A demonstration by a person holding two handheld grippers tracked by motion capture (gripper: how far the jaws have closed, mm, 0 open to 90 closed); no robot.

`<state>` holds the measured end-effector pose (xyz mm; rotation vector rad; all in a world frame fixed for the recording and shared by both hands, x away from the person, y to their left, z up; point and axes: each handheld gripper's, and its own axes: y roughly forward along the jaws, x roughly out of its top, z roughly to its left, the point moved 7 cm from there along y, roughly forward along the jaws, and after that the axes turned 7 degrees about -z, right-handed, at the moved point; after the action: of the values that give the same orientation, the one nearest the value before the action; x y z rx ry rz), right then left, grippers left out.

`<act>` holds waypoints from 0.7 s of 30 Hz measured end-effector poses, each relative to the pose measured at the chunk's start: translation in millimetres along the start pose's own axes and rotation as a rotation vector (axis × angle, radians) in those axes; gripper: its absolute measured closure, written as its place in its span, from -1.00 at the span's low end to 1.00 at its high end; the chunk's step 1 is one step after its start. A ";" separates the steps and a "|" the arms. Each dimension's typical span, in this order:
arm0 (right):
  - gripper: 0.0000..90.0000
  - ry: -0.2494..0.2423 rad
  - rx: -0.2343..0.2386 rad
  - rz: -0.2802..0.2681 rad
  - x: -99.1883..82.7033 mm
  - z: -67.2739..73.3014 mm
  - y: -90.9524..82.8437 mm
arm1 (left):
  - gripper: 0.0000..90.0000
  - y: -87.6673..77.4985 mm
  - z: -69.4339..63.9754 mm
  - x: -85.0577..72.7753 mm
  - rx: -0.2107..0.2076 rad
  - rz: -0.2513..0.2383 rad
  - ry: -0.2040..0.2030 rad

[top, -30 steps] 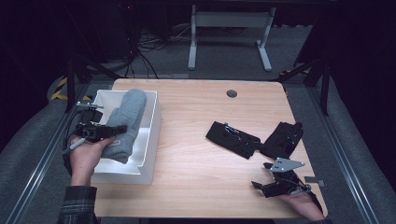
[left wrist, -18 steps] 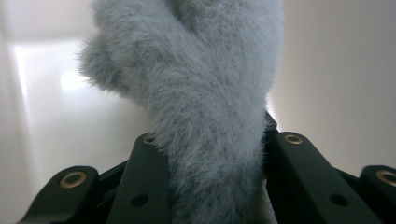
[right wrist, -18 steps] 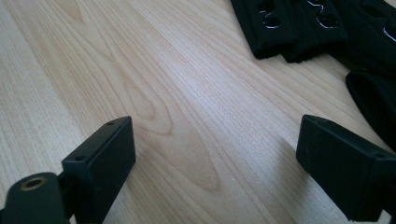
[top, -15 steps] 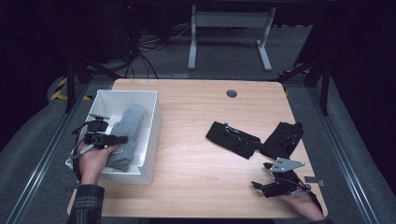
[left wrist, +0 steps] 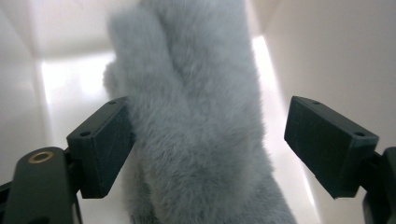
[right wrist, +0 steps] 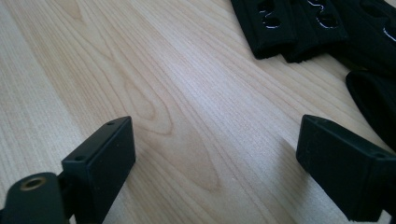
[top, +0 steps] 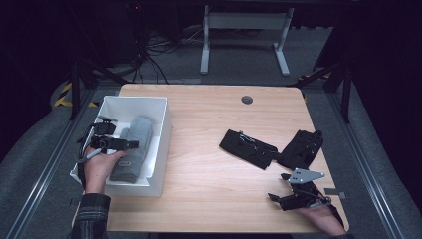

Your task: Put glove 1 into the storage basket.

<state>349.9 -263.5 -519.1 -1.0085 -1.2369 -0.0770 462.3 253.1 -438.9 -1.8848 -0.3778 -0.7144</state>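
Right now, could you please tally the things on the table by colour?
Grey: 1, the fluffy grey glove lying in the bin
White: 1, the white bin
Black: 2, the left black glove and the right black glove
Total: 4

Grey mitten [top: 133, 147] (fluffy); white bin [top: 160, 130]

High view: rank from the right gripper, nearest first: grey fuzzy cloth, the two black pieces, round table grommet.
From the right gripper, by the table's near right edge:
1. Right black piece, just beyond it.
2. Left black piece, a little farther, towards the middle; fairly close to the first.
3. Table grommet, near the far edge.
4. Grey fuzzy cloth, in the white bin at far left.
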 end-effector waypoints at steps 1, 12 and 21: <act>-0.73 0.000 0.000 0.000 0.0 0.0 0.0 | -0.62 -3.1 -2.9 3.1 -0.003 -0.010 0.006; -0.73 0.000 0.000 0.000 0.0 0.0 0.0 | -0.65 -29.8 -46.1 27.9 -0.055 -0.088 0.118; -0.73 0.000 0.000 0.000 0.0 0.0 0.0 | -0.66 -35.5 -102.0 43.4 -0.179 -0.126 0.201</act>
<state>349.9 -263.5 -519.1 -1.0085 -1.2370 -0.0771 445.0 172.3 -356.9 -1.9463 -0.3142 -1.0429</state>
